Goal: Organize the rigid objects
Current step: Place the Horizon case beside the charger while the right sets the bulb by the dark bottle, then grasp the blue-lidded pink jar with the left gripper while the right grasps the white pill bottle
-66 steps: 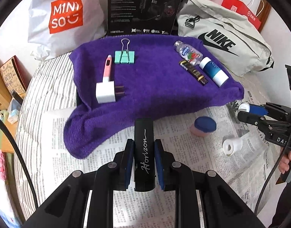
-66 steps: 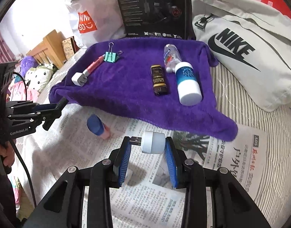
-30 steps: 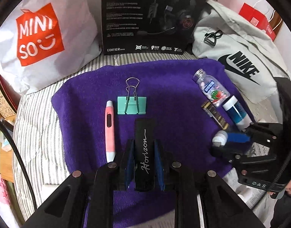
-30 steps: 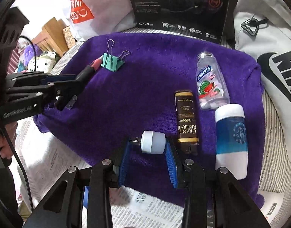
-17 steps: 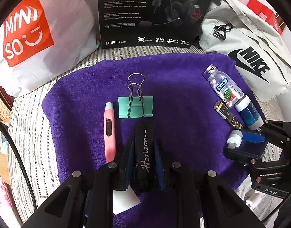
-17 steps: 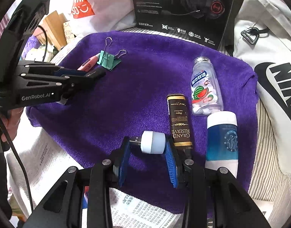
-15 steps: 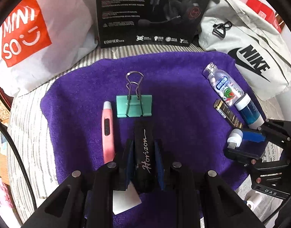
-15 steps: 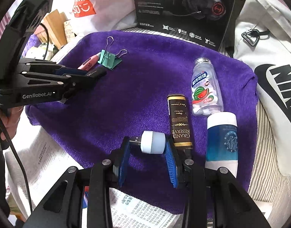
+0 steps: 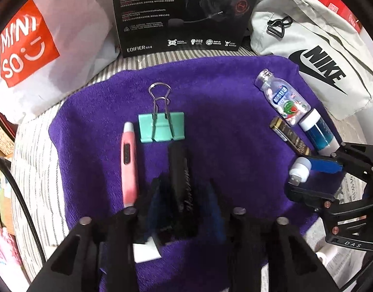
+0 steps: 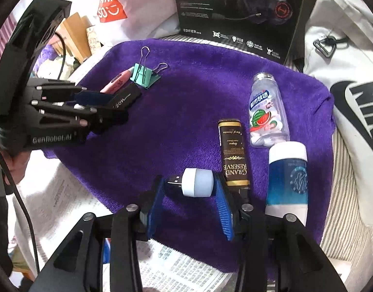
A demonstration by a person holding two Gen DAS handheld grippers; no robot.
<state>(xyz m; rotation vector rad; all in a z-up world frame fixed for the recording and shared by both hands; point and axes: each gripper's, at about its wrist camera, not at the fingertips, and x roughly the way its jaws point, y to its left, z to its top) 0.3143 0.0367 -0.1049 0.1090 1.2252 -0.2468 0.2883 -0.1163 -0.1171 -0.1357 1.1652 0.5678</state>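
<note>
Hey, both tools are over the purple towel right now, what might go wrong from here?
1. The right tool grips the white USB light right beside the brown tube; lowering it may nudge the tube.
2. The left tool is open around the black case, with the pink pen close by; pulling back may drag either.

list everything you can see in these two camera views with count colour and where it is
towel: 1, purple, over striped bedding
binder clip: 1, teal, towel's left half
pen-like stick: 1, pink, left of clip
black case: 1, between left gripper's fingers
candy bottle: 1, clear, towel's right
gold-black tube: 1, beside bottle
blue-white tube: 1, right edge
USB lamp: 1, white, in right gripper
headset box: 1, black, behind
shopping bag: 1, white
Nike bag: 1, grey
newspaper: under towel
left gripper: opened
right gripper: shut
</note>
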